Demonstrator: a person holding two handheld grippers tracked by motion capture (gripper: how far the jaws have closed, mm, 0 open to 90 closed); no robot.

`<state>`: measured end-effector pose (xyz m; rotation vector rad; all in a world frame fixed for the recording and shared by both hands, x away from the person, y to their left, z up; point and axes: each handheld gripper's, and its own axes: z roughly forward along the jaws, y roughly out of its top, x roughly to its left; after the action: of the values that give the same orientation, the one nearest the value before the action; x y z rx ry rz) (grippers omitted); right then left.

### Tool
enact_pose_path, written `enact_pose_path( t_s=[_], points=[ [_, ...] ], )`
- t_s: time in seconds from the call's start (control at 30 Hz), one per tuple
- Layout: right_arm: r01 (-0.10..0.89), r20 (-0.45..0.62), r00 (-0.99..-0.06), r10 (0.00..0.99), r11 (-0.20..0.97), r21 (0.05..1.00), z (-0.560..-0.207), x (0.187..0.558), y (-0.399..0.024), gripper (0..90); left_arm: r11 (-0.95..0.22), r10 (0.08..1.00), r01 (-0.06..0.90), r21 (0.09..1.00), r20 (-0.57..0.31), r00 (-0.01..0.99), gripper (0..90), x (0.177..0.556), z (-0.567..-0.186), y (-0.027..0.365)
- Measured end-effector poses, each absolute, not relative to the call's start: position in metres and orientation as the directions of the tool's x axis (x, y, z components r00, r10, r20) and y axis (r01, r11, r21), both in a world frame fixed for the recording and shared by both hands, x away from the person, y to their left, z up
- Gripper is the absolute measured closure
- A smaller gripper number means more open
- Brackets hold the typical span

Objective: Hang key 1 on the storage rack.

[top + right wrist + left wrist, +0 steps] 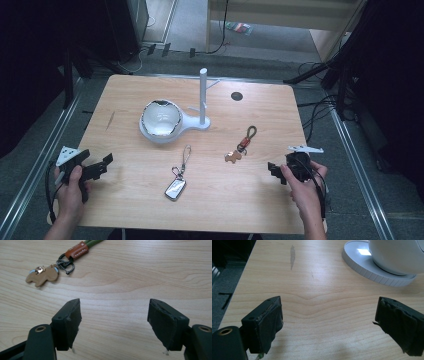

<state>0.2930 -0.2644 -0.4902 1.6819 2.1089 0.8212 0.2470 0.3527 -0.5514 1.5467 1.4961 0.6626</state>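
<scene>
Leather-strap keychain (50, 267), animal-shaped charm, on woodgrain table (260, 200); right gripper (113, 322) and left gripper (328, 325) gape wide, empty.

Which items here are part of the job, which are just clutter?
In play: brown leather keychain with green loop, nearest the open right gripper; silver car key fob; white stand with post and bowl.
Lying about: black round table grommet; floor cables.
</scene>
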Motion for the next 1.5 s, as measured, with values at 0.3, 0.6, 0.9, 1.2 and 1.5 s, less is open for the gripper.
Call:
enact_pose_path(
  t_s=[0.3,0.6,0.9,1.2,1.5],
  points=[
    [0.806,0.095,-0.246,0.965,0.149,0.573,-0.490,0.310,-0.258,27.8,0.090,0.973,0.515,0.852,-0.187,0.138,8.0,0.247,-0.551,0.353],
    [0.830,0.057,-0.269,0.961,0.201,0.520,-0.488,0.327,-0.247,27.3,0.094,0.971,0.518,0.850,-0.192,0.139,8.0,0.247,-0.551,0.353],
    [0.856,0.043,-0.282,0.958,0.231,0.462,-0.487,0.343,-0.233,24.9,0.095,0.971,0.520,0.849,-0.194,0.139,8.0,0.247,-0.551,0.354],
    [0.871,0.033,-0.275,0.961,0.234,0.431,-0.489,0.355,-0.222,24.0,0.092,0.971,0.522,0.848,-0.192,0.140,8.0,0.248,-0.551,0.353],
    [0.883,0.014,-0.278,0.960,0.250,0.397,-0.490,0.367,-0.212,24.3,0.092,0.971,0.522,0.848,-0.192,0.140,8.0,0.248,-0.551,0.354]
  ],
)
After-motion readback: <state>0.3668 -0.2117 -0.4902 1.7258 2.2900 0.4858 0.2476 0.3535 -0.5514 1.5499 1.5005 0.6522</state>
